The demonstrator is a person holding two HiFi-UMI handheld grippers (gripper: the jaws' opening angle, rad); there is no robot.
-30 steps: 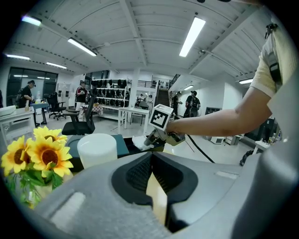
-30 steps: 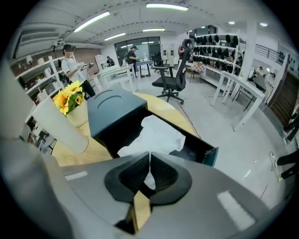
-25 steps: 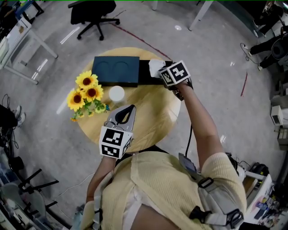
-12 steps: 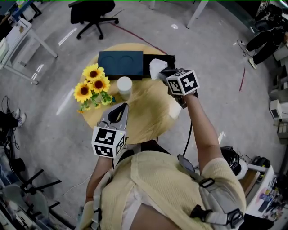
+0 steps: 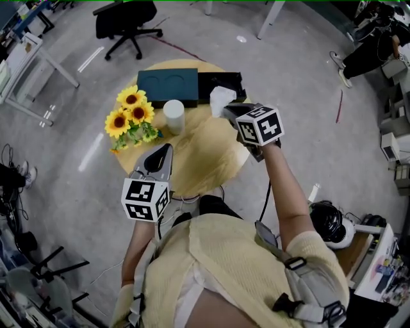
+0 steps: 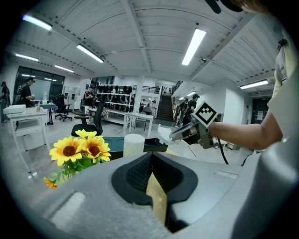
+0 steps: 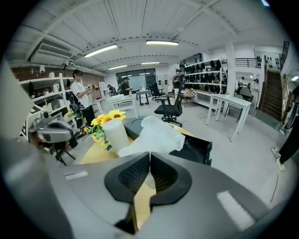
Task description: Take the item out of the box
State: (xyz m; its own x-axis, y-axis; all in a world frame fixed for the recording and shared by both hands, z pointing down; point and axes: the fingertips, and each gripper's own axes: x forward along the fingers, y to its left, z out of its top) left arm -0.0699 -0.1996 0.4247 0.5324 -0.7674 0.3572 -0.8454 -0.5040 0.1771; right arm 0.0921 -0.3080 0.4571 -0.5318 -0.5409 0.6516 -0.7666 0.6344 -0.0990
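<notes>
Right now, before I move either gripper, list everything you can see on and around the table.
table: one, round, light wood, centre of head view
teal panel: one, dark teal with two round hollows, far side of the table
black box: one, open, right of the teal panel
white wrapped item: one, held up at the box's near edge
white cylinder: one, upright, in front of the teal panel
sunflowers: one bunch, three yellow blooms showing, left edge of the table
office chair: one, black, on the floor beyond the table
right gripper: grey, jaws closed on the white wrapped item
left gripper: grey, jaws together, nothing in them, over the table's near left edge
</notes>
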